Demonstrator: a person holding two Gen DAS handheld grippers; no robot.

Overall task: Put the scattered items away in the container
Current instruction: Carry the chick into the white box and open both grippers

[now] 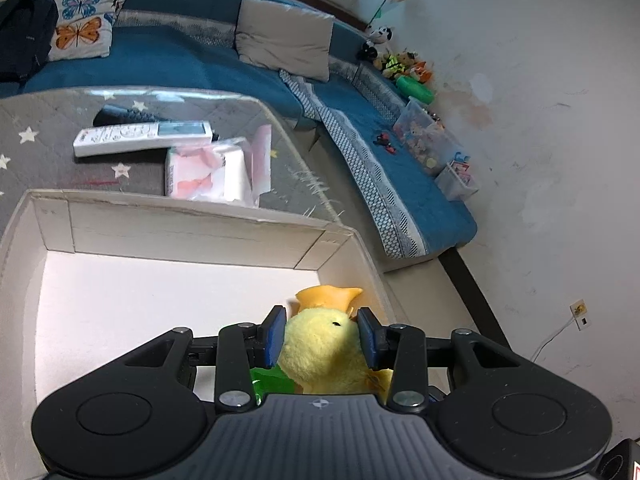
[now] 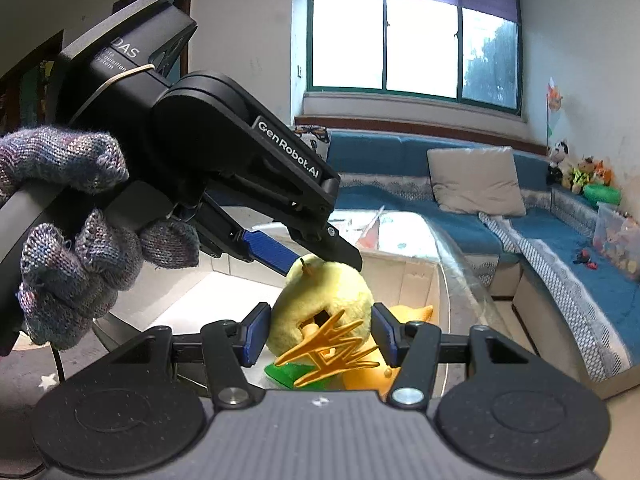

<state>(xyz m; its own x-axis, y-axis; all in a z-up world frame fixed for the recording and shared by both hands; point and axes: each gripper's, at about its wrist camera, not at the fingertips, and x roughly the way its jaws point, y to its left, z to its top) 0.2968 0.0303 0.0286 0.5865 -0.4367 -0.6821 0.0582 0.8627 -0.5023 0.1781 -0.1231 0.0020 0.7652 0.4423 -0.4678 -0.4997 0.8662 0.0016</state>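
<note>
Blue sofa cushions (image 1: 168, 60) wrap the far side of the room, and near us a glass table (image 1: 280, 128) carries a white remote (image 1: 140, 138) and a pink-and-white packet (image 1: 208, 176). Just this side of them sits the white cardboard box (image 1: 180, 236), our container, its floor bare on the left.

We hold a yellow plush duck (image 1: 324, 356) over the box's right near corner. Our left gripper (image 1: 323, 334) grasps it, blue pads (image 1: 276, 334) pressed against either side of its head. In the right wrist view the right gripper (image 2: 318, 334) brackets the same duck (image 2: 320, 300) lower down, its pads (image 2: 256, 334) just at the fur; we cannot tell whether they squeeze or merely touch. The left tool's fingers come down onto the top of the head from the upper left, held by a hand in a knitted glove (image 2: 80, 216).

We judge the toy light and soft: it will dent under the pads rather than slip, and nothing on it looks fragile except perhaps the stiff orange tuft (image 2: 328, 352) in front. The round head, or the body below it, gives the fullest hold. The orange and green parts beneath would likely fold away.
</note>
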